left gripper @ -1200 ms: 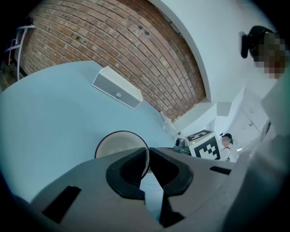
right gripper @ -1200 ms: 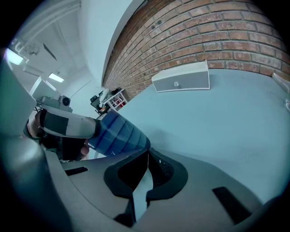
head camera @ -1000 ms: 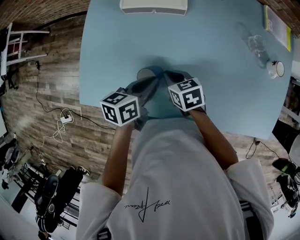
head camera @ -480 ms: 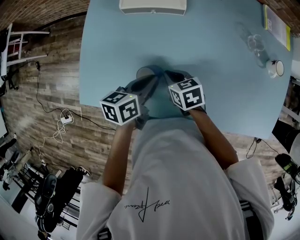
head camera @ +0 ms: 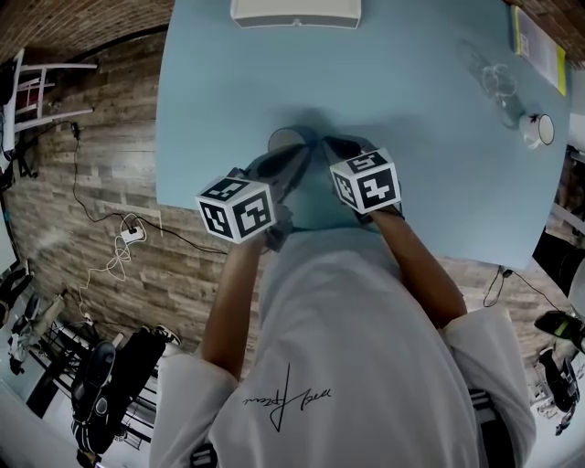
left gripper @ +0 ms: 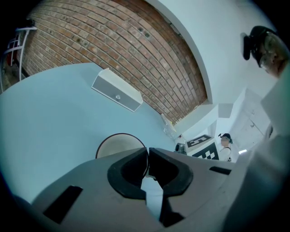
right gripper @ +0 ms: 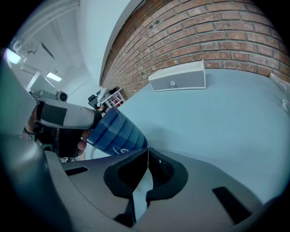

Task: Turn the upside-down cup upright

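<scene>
A blue striped cup (right gripper: 116, 132) hangs tilted over the light blue table (head camera: 411, 137), its pale inside (left gripper: 118, 146) facing the left gripper view. My left gripper (left gripper: 148, 154) is shut on the cup's rim, and in the head view it (head camera: 294, 163) reaches the cup (head camera: 285, 142) from the near left. My right gripper (right gripper: 147, 154) is shut with nothing between its fingers. It sits just right of the cup, close beside it (head camera: 331, 146). Whether the cup's base touches the table is hidden.
A white box (head camera: 294, 11) lies at the table's far edge. At the far right stand a clear glass item (head camera: 498, 82), a small white cup (head camera: 539, 131) and a yellow booklet (head camera: 539, 46). The table's left edge (head camera: 160, 137) drops to a wooden floor with cables.
</scene>
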Action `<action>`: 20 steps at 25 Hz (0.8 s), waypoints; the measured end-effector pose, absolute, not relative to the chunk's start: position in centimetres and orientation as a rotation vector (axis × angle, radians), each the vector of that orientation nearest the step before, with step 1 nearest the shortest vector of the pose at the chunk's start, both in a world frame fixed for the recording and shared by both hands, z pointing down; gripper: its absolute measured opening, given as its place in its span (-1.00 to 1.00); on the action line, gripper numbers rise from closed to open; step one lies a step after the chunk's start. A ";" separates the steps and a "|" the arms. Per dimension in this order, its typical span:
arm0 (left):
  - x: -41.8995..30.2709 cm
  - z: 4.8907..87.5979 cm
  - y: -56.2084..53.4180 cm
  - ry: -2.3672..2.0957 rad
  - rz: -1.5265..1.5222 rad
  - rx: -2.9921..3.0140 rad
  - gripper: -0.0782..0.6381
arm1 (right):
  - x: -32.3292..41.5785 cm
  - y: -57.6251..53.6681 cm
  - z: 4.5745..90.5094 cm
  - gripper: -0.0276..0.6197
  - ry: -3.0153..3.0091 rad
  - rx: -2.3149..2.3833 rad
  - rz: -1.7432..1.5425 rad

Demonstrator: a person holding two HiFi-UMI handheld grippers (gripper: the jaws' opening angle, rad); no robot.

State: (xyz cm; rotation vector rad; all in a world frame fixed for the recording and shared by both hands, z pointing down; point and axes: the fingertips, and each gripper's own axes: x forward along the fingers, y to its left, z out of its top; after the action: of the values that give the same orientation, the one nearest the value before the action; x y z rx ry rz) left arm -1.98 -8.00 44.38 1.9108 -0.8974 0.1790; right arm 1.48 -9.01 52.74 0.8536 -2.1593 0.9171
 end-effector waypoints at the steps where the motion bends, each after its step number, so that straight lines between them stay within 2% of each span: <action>1: -1.8 44.2 -8.1 -0.887 0.157 1.909 -0.72 | 1.6 -9.1 52.8 -0.85 -2.156 0.856 0.911; 20: -2.1 42.7 -8.1 -0.901 0.066 1.930 -0.75 | 2.7 -9.5 52.0 -0.85 -2.163 0.890 0.906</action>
State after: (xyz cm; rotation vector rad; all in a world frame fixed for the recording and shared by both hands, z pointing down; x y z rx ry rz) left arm -2.10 -8.14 42.74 1.9301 -0.9011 0.0655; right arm 2.66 -9.46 52.02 0.8896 -2.1626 0.9057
